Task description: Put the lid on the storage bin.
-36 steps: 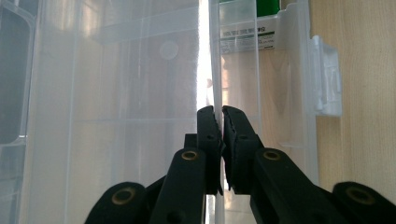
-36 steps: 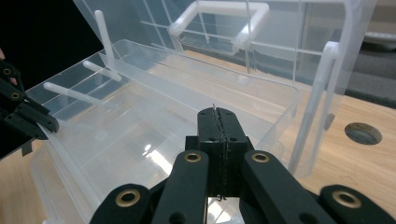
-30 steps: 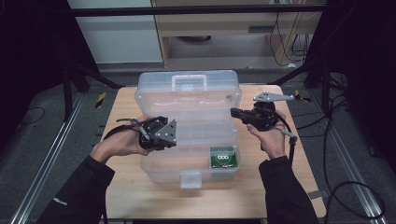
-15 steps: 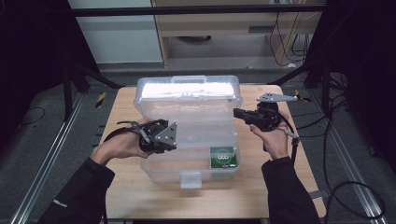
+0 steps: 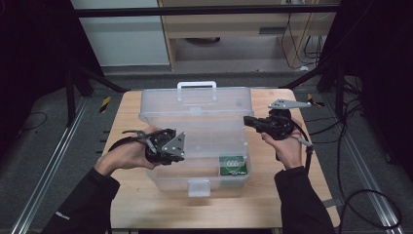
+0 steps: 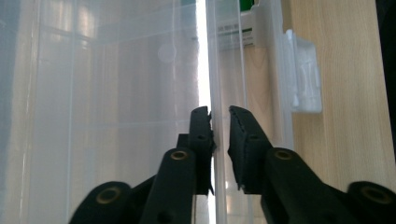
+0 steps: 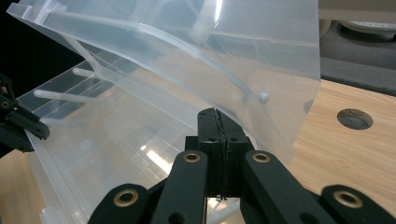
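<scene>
A clear plastic storage box stands on the wooden table, its lid tilted up toward the far side. A green packet lies inside at the front right. My left gripper is at the box's left side. In the left gripper view its jaws straddle the box wall, shut on it. My right gripper is at the lid's right edge. The right gripper view shows my right gripper shut, with the lid rising from its tip.
The lid's white handle points to the far side. A front latch hangs over the box's near wall. There is a round hole in the tabletop to the right. Black frame posts and cables ring the table.
The lid has swung up from lying shut on the box to standing open toward the far side. My right gripper rose with its edge. The left hand barely moved.
</scene>
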